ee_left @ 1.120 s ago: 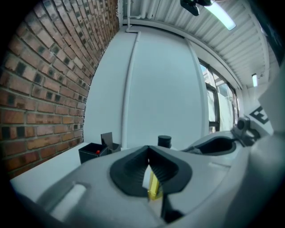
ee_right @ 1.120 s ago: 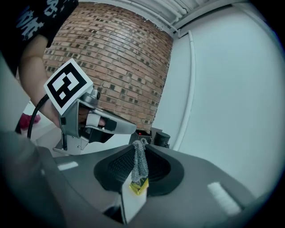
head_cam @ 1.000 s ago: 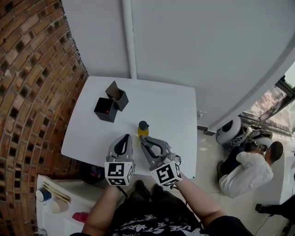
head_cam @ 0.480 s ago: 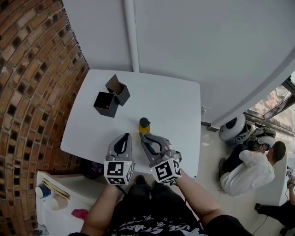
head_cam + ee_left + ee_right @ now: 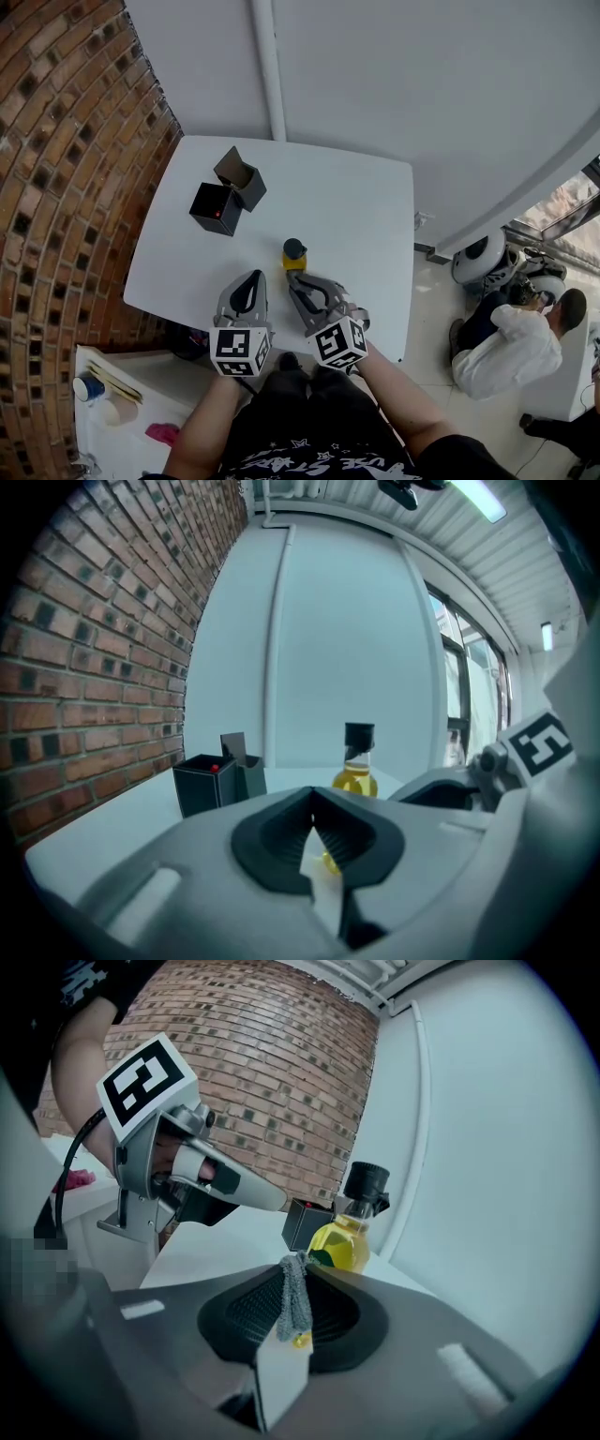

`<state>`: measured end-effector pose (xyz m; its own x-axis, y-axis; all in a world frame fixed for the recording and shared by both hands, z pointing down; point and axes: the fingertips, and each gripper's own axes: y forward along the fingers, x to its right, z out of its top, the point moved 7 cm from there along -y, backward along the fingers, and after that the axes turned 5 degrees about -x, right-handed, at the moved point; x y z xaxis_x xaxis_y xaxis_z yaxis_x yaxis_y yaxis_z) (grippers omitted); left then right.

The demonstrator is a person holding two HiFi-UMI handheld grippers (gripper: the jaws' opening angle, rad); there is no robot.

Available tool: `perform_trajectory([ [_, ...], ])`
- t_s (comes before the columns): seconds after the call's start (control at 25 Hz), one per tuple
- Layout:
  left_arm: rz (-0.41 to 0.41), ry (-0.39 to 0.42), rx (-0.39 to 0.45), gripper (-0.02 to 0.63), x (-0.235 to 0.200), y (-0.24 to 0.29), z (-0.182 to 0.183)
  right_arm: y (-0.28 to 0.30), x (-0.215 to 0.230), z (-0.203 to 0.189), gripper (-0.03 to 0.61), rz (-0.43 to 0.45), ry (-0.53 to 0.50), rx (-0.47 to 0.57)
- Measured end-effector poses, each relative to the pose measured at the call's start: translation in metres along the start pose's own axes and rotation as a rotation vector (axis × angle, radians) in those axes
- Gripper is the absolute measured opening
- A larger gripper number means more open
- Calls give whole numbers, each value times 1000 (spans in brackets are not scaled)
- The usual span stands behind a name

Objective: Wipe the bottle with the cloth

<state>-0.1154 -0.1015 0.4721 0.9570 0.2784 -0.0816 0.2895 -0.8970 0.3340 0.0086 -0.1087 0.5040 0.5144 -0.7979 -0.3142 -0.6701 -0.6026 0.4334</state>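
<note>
Grey cloth (image 5: 293, 1297) and bottle (image 5: 293, 255), one each; black boxes (image 5: 215, 209), two.

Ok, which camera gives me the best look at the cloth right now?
The right gripper view: the grey cloth sits pinched in the jaws of the right gripper, close up. The head view shows that gripper from above but no cloth. The left gripper view shows none of it.

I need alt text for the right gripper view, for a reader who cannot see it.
The right gripper, jaws shut on a grey cloth, points at a yellow bottle with a black cap on a white table. The left gripper is at the left; a brick wall stands behind.
</note>
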Motion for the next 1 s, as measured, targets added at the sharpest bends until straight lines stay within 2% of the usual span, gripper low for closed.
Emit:
perform_trajectory([
  [0.36,-2,2,-6,5,-6,6,1,15,-6,-24,63,50,61,-82],
  [0.56,-8,0,-5,5,-10,6,1,8,-7,-29,63,47,103,-99],
  [0.8,-23,-27,8,5,-17,3,6,-23,-1,-21,63,-37,199,-69],
  [1.0,-82,84,53,5,-9,-1,20,-43,21,-5,63,-134,367,13],
])
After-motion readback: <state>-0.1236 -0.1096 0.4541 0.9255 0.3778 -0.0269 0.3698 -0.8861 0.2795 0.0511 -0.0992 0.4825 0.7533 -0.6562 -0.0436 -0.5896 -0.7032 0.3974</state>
